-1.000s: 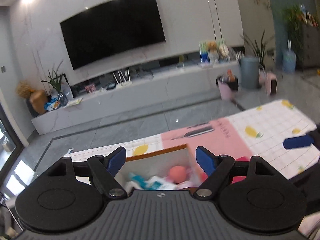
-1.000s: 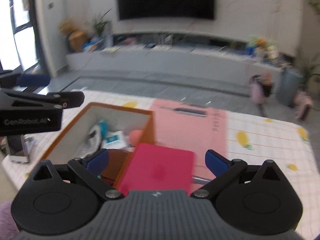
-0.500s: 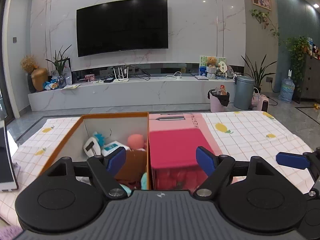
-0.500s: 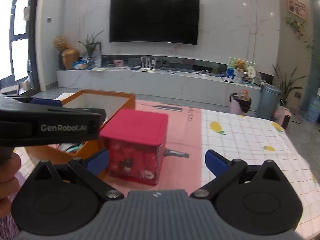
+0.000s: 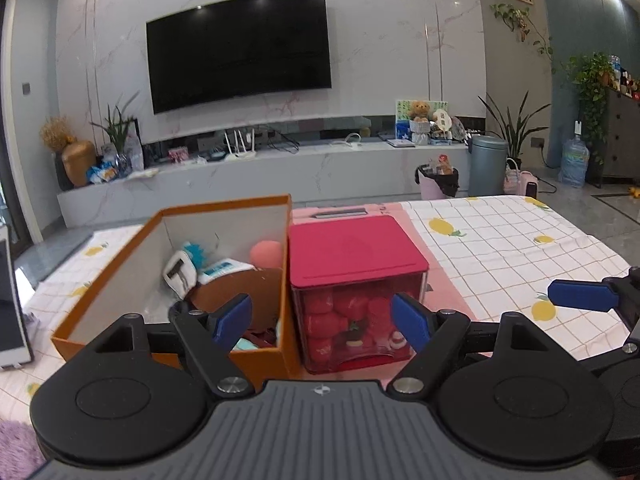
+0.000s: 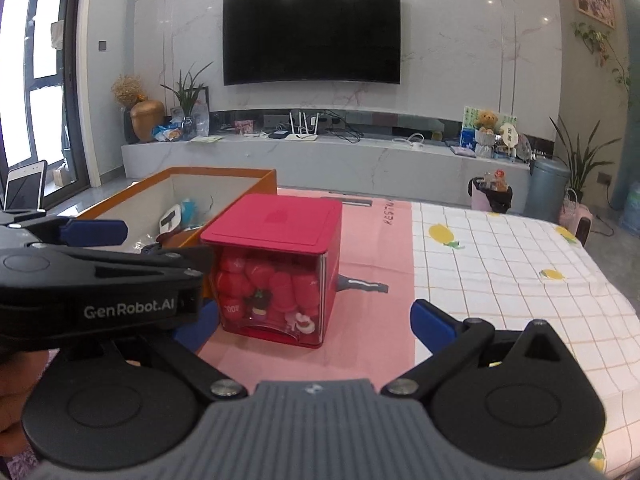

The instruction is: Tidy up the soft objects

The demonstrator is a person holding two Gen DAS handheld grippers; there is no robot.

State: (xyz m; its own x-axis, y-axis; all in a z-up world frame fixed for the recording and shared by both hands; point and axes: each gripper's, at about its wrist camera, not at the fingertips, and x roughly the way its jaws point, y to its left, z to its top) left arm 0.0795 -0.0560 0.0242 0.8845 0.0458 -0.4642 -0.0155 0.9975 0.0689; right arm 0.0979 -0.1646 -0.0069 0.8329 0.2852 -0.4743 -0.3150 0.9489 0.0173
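Soft red plush pieces [image 5: 340, 312] filled one clear cube box [image 5: 356, 320], which was closed by a single flat red lid [image 5: 352, 248] and stood on the pink panel of the tablecloth [image 6: 372, 240]. The pieces were packed too tightly to count; two or three small figures showed near the bottom of the front wall. Touching the cube's left side sat one open orange cardboard box [image 5: 120, 248] with white inner walls. Inside it lay one pink ball [image 5: 266, 252], one white-and-black pouch [image 5: 180, 276], one white-and-teal packet [image 5: 224, 270], one teal fuzzy thing [image 5: 196, 250] and one brown flap of cardboard [image 5: 244, 292]; more items below were hidden by the fingers.

The left gripper [image 5: 322, 318] hung just before both boxes with its two blue-tipped fingers spread wide and nothing between them. The right gripper [image 6: 310, 318] stood to the right of it, also spread wide and empty, its left finger partly hidden behind the left gripper's black body. One blue fingertip [image 5: 578, 295] of the right gripper showed at the edge of the left wrist view.

The rest of the tablecloth was white check with yellow lemons [image 6: 444, 236]. One phone [image 6: 22, 190] stood propped at the far left. Behind were one wall television [image 6: 312, 34] and one grey bin [image 6: 546, 188].
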